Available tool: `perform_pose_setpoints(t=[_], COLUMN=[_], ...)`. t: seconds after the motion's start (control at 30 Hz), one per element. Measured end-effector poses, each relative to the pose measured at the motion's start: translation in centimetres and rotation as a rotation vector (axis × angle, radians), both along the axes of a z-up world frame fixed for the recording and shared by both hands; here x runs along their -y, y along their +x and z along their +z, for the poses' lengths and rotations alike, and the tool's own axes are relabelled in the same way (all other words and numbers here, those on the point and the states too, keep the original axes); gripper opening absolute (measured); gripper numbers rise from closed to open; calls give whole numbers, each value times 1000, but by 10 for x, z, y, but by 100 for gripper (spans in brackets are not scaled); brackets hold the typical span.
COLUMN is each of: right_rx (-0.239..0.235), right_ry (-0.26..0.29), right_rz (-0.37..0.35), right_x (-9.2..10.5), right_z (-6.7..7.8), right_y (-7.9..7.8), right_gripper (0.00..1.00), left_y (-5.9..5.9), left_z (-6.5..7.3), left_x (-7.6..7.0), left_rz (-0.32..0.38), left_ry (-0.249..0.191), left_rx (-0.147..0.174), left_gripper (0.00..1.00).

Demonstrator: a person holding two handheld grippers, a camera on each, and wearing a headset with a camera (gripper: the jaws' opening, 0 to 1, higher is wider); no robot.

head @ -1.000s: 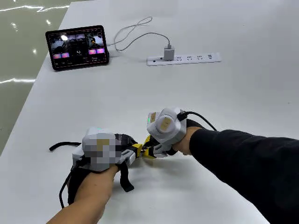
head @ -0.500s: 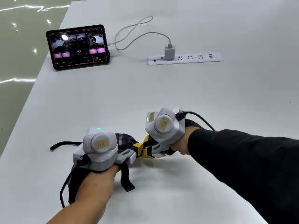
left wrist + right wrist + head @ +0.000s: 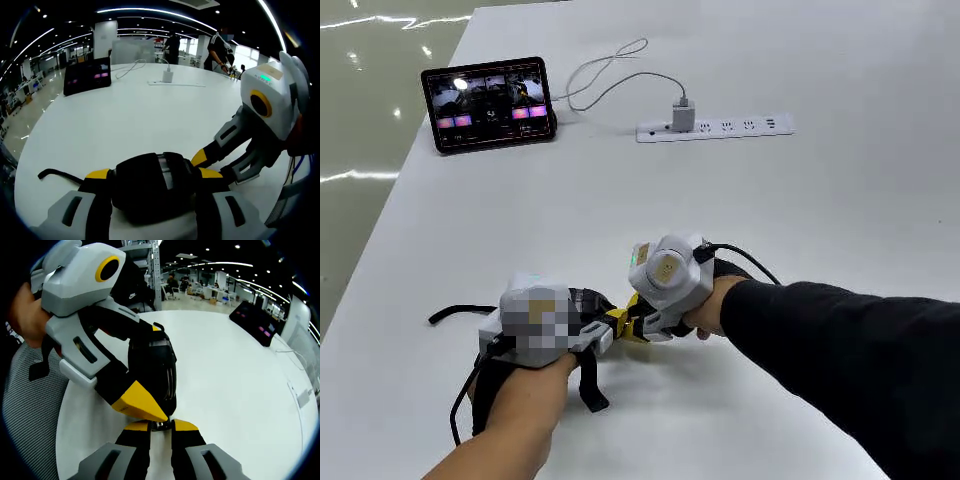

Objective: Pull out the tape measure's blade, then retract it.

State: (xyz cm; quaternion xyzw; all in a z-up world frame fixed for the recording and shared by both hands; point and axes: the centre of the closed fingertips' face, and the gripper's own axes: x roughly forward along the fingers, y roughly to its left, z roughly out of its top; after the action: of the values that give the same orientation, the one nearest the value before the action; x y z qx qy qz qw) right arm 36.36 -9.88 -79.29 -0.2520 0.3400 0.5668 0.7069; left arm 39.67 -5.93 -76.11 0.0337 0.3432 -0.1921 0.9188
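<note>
I see the tape measure (image 3: 152,192) as a rounded black case with a ribbed grey band over its top. It sits upright, low over the white worktop (image 3: 125,115), clamped at both sides by the left gripper's (image 3: 154,175) yellow-tipped jaws. No length of blade shows. A small dark tab (image 3: 162,426) at the case's mouth lies between the right gripper's (image 3: 161,426) nearly closed jaws; whether they pinch it I can't tell.
</note>
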Motion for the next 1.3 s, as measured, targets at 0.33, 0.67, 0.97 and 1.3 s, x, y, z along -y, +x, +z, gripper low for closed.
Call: perform_pose_setpoints(t=[0.33,0.67,0.97,1.3], right_rx=[27,-7,-21,-18], right_ry=[-40,-27,-5,13], right_rz=[18,-55,-127,-171], right_x=[5,18,30,48], right_z=[3,14,25,32], right_y=[-7,-10,-11,-15], right_gripper=[18,23,31,38], left_y=[1,3,2,-9], left_z=[6,15,19,31], left_x=[5,13,3,6], left_rz=[-19,-38,-102,-309], left_ry=[-24,-105,-91,-103], left_rx=[-26,-28,-13,13], left_gripper=[71,97,99,99])
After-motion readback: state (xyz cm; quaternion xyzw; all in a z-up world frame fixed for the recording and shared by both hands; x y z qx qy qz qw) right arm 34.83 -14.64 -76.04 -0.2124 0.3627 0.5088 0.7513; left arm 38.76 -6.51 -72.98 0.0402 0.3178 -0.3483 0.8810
